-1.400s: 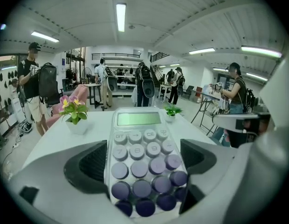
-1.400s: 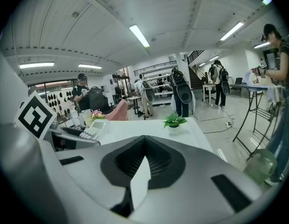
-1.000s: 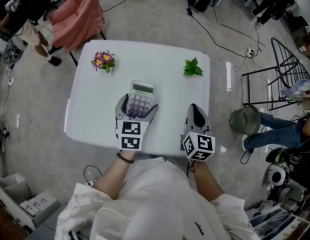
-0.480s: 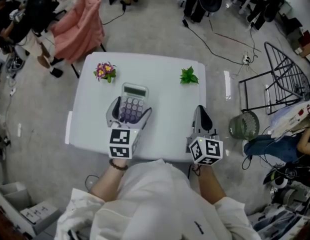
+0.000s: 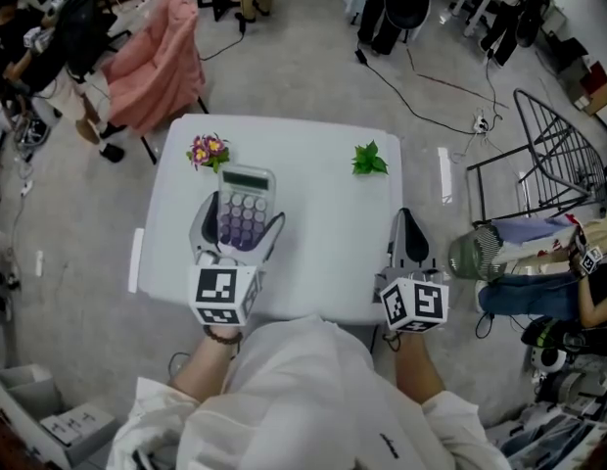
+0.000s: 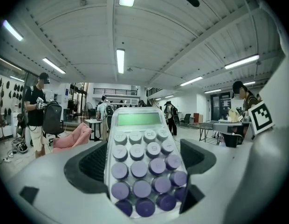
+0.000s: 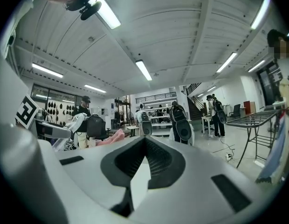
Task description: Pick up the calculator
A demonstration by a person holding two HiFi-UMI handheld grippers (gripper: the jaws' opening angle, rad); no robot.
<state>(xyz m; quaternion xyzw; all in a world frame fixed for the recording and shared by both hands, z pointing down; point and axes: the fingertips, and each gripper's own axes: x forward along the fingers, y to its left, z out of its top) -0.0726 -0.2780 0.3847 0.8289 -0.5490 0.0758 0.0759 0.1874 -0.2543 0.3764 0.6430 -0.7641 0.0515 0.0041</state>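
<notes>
the white table fills the middle of the head view. over its near-left part the calculator sits clamped between the jaws of the left gripper, its long axis running out along them and the display end toward the table's far edge. the right gripper, jaws pressed together on nothing, hangs at the table's near-right edge. the left gripper view shows room and ceiling behind the keys, no tabletop, so the calculator looks lifted; the head view cannot settle that.

The shirt is white, the bracelet dark-beaded, the left tongs and right tongs grey.
</notes>
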